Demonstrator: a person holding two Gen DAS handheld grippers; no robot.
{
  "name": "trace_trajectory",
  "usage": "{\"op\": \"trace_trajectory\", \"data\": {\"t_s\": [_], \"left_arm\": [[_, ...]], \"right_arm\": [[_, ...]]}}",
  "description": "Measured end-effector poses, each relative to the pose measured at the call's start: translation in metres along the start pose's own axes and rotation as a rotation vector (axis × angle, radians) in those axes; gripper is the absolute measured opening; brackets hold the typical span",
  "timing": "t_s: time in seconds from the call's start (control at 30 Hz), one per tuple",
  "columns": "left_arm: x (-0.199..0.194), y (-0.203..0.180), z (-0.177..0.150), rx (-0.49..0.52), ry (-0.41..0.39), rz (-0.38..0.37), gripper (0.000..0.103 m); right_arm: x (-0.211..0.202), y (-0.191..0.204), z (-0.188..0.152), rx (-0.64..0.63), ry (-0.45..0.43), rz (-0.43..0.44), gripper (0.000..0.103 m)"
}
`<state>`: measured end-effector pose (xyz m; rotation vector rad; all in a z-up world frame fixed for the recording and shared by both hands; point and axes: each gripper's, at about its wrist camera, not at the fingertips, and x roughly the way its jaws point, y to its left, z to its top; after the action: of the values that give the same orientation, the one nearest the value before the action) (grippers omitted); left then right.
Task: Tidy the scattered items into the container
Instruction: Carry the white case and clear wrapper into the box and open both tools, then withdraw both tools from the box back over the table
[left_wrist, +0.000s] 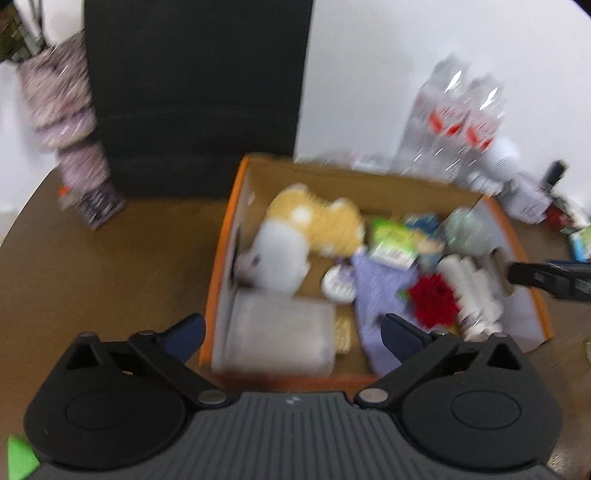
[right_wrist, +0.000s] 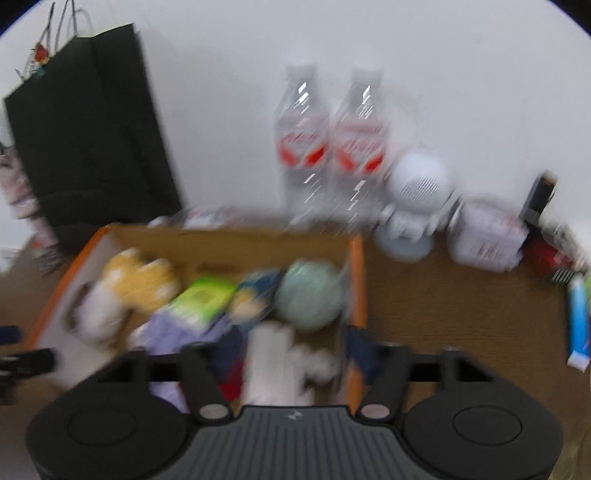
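Note:
An orange-edged cardboard box (left_wrist: 221, 243) sits on the brown table and also shows in the right wrist view (right_wrist: 357, 273). It holds a yellow and white plush toy (left_wrist: 314, 218), a purple cloth (left_wrist: 376, 295), a red item (left_wrist: 432, 299), white rolls (left_wrist: 472, 291), a green packet (right_wrist: 203, 295) and a pale green ball (right_wrist: 310, 291). My left gripper (left_wrist: 291, 336) is open and empty above the box's near edge, over a clear plastic container (left_wrist: 277, 332). My right gripper (right_wrist: 291, 354) is open and empty over the box's near right corner. Both views are blurred.
A black paper bag (left_wrist: 195, 92) stands behind the box on the left. Two plastic bottles (right_wrist: 328, 147), a white round speaker (right_wrist: 421, 184), a white packet (right_wrist: 487, 236) and small items (right_wrist: 576, 314) stand on the table to the right. A patterned umbrella (left_wrist: 62, 110) is at far left.

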<state>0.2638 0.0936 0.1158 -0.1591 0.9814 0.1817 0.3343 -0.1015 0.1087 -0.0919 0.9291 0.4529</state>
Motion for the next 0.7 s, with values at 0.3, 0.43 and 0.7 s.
{"op": "trace_trajectory", "data": {"t_s": [0.3, 0.43, 0.7], "left_arm": [[-0.026, -0.016, -0.042, 0.044, 0.094, 0.063, 0.103], [-0.050, -0.025, -0.056, 0.068, 0.077, 0.060, 0.103], [-0.112, -0.030, -0.118, 0.071, -0.182, 0.024, 0.103]], "right_arm": [[-0.031, 0.016, -0.053, 0.130, 0.166, 0.080, 0.083], [-0.062, 0.024, -0.073, 0.112, 0.136, 0.055, 0.084], [-0.124, 0.036, -0.125, 0.081, -0.038, 0.039, 0.087]]}}
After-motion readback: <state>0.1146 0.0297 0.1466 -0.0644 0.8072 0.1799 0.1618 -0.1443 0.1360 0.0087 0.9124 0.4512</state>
